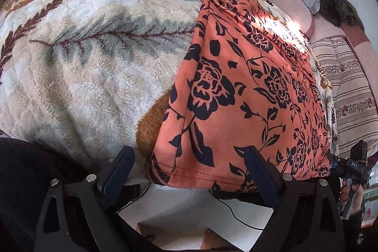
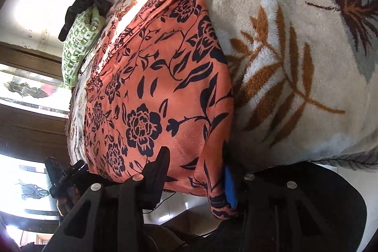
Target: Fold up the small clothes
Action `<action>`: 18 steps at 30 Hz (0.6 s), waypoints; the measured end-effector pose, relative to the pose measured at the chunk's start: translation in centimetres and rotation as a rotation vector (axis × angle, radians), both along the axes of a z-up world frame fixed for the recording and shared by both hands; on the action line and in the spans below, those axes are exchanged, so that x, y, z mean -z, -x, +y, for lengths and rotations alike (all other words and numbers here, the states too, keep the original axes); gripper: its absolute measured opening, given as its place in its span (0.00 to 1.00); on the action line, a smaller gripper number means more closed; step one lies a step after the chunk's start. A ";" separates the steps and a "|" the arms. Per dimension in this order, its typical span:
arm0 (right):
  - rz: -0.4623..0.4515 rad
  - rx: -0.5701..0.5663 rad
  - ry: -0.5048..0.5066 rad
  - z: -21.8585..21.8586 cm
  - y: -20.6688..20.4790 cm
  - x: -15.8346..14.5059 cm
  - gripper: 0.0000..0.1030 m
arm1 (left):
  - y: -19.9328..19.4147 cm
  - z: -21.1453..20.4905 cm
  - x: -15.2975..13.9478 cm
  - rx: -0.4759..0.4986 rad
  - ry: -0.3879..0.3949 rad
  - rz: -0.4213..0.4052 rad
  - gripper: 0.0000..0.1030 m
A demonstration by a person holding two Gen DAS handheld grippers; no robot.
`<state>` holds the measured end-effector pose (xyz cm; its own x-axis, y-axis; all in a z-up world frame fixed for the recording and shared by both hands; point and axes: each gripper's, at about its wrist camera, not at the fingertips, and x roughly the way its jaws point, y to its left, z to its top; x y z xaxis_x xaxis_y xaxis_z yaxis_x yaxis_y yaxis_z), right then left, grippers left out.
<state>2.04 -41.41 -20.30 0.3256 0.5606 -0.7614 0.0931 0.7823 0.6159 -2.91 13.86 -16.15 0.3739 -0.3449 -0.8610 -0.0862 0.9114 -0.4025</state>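
Right gripper [image 2: 196, 171] pinches the orange floral garment's [image 2: 156, 96] hem corner; only the left view shows left gripper [image 1: 189, 171] gaping over the hem.

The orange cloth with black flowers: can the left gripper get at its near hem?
Probably yes. The left gripper is open, and the hem of the orange cloth with black flowers hangs over the fluffy leaf-patterned blanket edge between its fingers, with nothing in front.
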 end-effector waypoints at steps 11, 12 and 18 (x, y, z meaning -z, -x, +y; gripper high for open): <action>-0.026 -0.003 0.013 0.6 0.4 -1.4 0.17 | 0.5 0.0 -1.1 0.016 -0.081 -0.022 0.13; -0.032 -0.001 0.005 0.5 0.5 -1.7 0.17 | 0.5 0.0 -1.0 0.014 -0.078 -0.018 0.14; 0.035 0.019 -0.046 0.4 0.2 0.2 0.21 | -0.3 -0.9 0.0 0.030 -0.084 0.029 0.59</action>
<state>1.87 -41.04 -20.46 0.3103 0.5893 -0.7460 0.1302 0.7510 0.6474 -2.57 13.00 -16.17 0.3388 -0.2820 -0.8976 -0.0689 0.9440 -0.3226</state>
